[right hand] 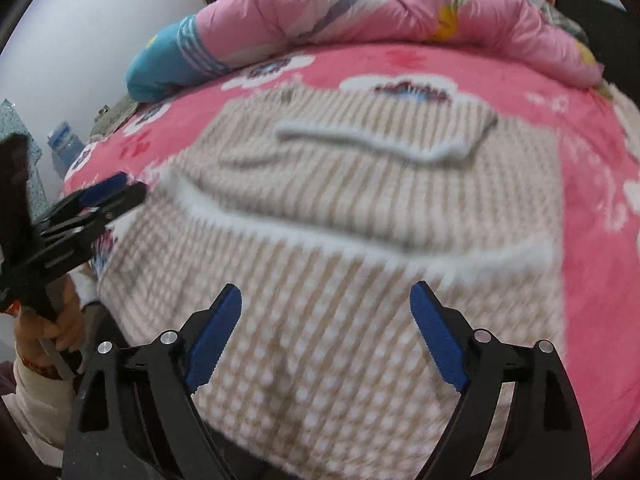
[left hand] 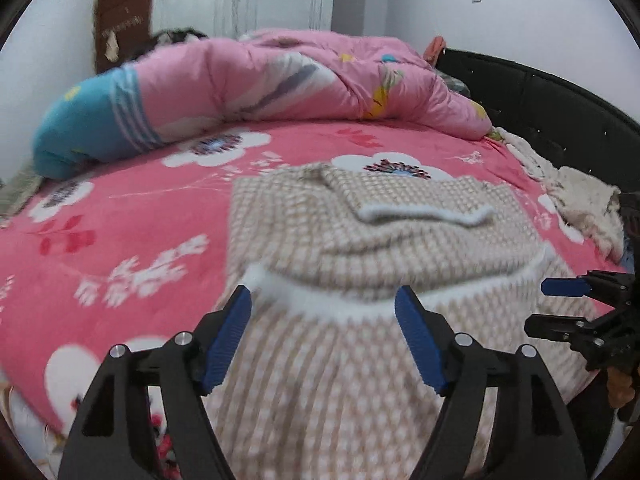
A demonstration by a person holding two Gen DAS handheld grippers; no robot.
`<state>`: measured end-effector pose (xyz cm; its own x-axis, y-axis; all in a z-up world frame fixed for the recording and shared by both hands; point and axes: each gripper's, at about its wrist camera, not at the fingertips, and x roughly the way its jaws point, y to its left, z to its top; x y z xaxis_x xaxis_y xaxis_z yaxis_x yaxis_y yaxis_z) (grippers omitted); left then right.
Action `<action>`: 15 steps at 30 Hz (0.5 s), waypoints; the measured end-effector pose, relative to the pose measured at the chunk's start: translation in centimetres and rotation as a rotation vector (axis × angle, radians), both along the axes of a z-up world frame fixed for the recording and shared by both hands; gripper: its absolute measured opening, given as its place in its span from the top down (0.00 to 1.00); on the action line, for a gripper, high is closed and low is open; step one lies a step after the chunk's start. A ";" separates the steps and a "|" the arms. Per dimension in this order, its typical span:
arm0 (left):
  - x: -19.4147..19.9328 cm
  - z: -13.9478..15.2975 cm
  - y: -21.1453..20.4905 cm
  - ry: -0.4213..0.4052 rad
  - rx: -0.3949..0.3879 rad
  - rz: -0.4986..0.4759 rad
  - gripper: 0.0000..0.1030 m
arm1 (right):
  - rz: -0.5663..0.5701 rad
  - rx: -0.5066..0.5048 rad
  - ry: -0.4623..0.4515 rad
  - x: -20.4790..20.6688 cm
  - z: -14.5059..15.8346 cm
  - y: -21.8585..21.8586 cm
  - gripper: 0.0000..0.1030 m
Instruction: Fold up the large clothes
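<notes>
We hold two grippers over the bed, and both have let go. The left gripper [left hand: 323,334] has its blue pads wide apart with nothing between them. The right gripper [right hand: 326,330] is just as wide, and empty too.

What could go wrong? The beige and white checked knit sweater [right hand: 340,240] is soft and thick. Its bottom part hangs toward us over the edge of the pink flowered blanket [left hand: 120,216]. We think that weight could slowly pull the sweater down and undo the fold. If we grab only the top layer next, the layers below may slide and bunch up. The left pads hang close to the fuzzy white band [left hand: 320,300], so closing too soon could pinch just that band and drag it crooked. The pictures are blurry, so aiming now would be hard.

Now, where is the sweater? For the left gripper, it lies below and ahead of the jaws, a bit more under the right pad. The white band crosses just past the pad tips. For the right gripper, the sweater fills the space under both pads and runs far ahead of them. The folded sleeve with its white cuff [right hand: 372,144] lies well ahead of both jaws.
</notes>
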<state>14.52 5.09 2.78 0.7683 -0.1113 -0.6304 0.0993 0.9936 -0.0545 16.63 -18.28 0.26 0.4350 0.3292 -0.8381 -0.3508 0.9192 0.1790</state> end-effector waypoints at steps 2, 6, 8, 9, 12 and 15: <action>-2.5 -0.9 0.3 -0.041 0.007 0.006 0.29 | -0.011 -0.006 0.033 -0.3 -1.7 -0.1 0.20; -5.7 -2.8 1.1 -0.085 -0.009 0.010 0.29 | -0.030 0.023 0.003 -0.9 -1.9 -0.4 0.20; -6.3 -3.7 2.1 -0.084 -0.044 0.017 0.29 | -0.033 0.029 0.002 -0.8 -2.0 -0.4 0.20; -6.3 -4.0 2.5 -0.081 -0.061 0.019 0.29 | -0.033 0.033 0.000 -0.8 -2.0 -0.4 0.20; -5.2 -4.0 3.9 -0.067 -0.125 0.005 0.36 | -0.032 0.043 -0.005 -0.9 -2.0 -0.5 0.20; -3.3 -3.7 5.3 -0.055 -0.169 -0.015 0.44 | -0.031 0.044 -0.009 -0.9 -1.9 -0.3 0.20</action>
<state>11.26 10.38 -0.91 0.7983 -0.2240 -0.5591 0.1217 0.9691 -0.2145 15.76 -18.59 -1.63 0.4533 0.3518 -0.8190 -0.3242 0.9210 0.2161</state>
